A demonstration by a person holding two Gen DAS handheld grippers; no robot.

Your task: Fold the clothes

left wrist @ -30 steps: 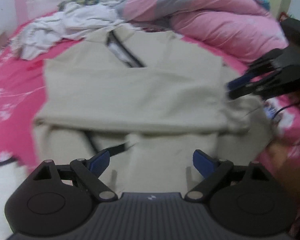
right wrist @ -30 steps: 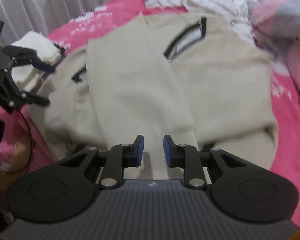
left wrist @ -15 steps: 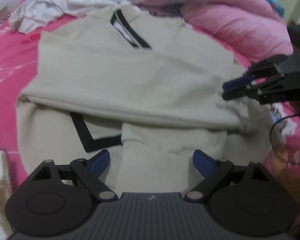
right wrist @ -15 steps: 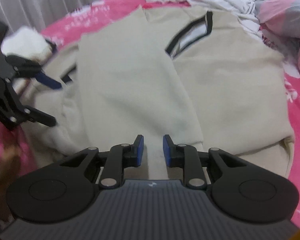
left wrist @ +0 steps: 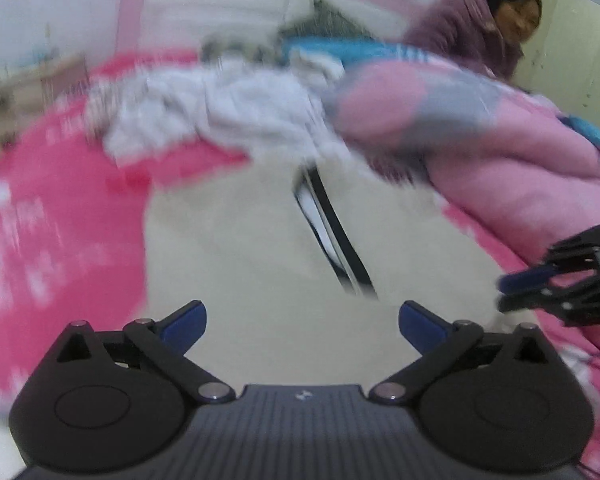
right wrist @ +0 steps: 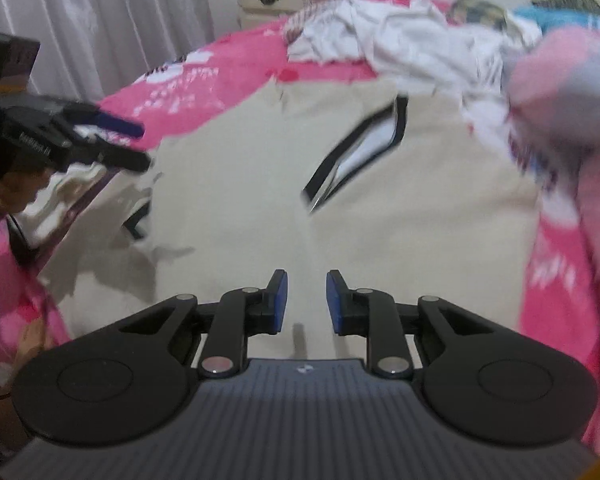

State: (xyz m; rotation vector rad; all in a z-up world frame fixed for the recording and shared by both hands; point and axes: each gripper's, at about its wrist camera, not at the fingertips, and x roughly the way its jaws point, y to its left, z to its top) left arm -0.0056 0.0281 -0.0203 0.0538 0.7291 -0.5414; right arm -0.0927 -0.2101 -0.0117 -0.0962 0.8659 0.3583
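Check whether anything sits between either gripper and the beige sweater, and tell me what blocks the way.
Nothing visible does. The left gripper, its jaws opening and empty, and the right gripper, narrowly parted and empty, both hang over the beige sweater. The white clothes pile and the pink duvet lie at its far edge.

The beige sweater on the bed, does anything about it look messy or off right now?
Mostly tidy: the beige sweater lies flat on the pink bedspread. Its near-left corner is rumpled, showing a black trim strip. Loose white clothes crowd the collar end. Neither the left gripper, its jaws opening, nor the right gripper holds fabric.
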